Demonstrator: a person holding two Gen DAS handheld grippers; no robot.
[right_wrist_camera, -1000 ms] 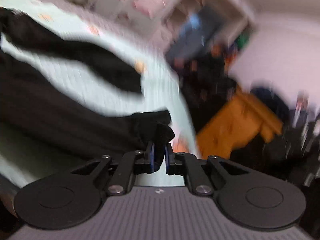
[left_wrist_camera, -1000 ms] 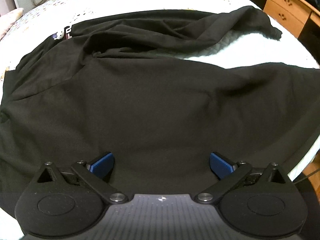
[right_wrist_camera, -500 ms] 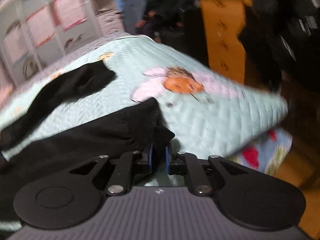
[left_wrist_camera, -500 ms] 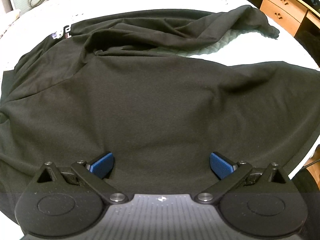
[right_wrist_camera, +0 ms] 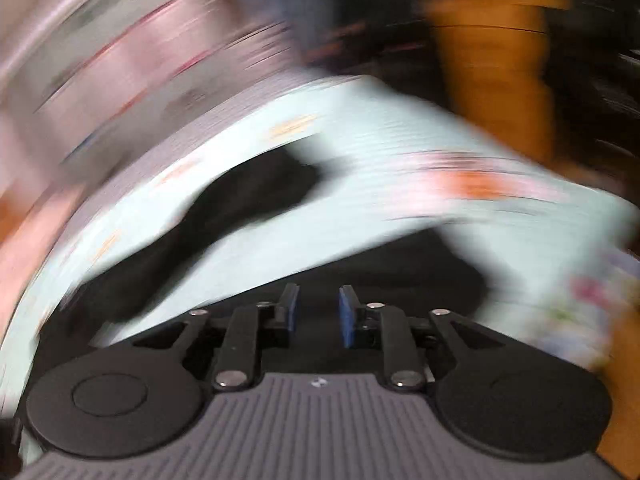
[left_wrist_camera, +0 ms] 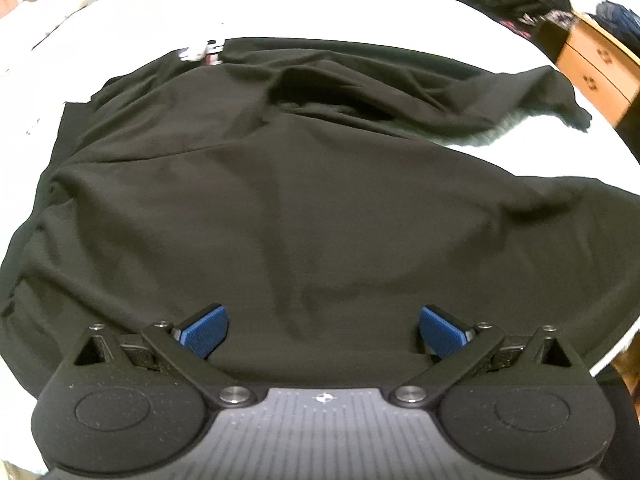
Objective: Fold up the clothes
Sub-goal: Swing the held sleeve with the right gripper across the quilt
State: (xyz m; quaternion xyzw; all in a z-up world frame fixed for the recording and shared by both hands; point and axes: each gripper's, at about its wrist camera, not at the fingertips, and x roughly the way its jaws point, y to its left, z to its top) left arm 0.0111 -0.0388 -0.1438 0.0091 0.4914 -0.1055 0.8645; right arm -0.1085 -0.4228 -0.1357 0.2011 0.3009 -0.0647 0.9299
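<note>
Now R gripper (right_wrist_camera: 319, 312) opening, empty.

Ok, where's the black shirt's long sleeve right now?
In the left wrist view the sleeve lies stretched across the bed toward the upper right, its cuff pointing at the wooden dresser.

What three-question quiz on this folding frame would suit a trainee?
1. True or false: the left gripper is clamped on the black shirt.
2. What lies under the shirt: A bed, B floor, C chair?
3. Fill in: in the right wrist view, the gap between the right gripper's blue pads holds ____.

Key: 1 false, its jaws stand wide apart above the cloth. 2 A. 3 nothing; the jaws are opening.
</note>
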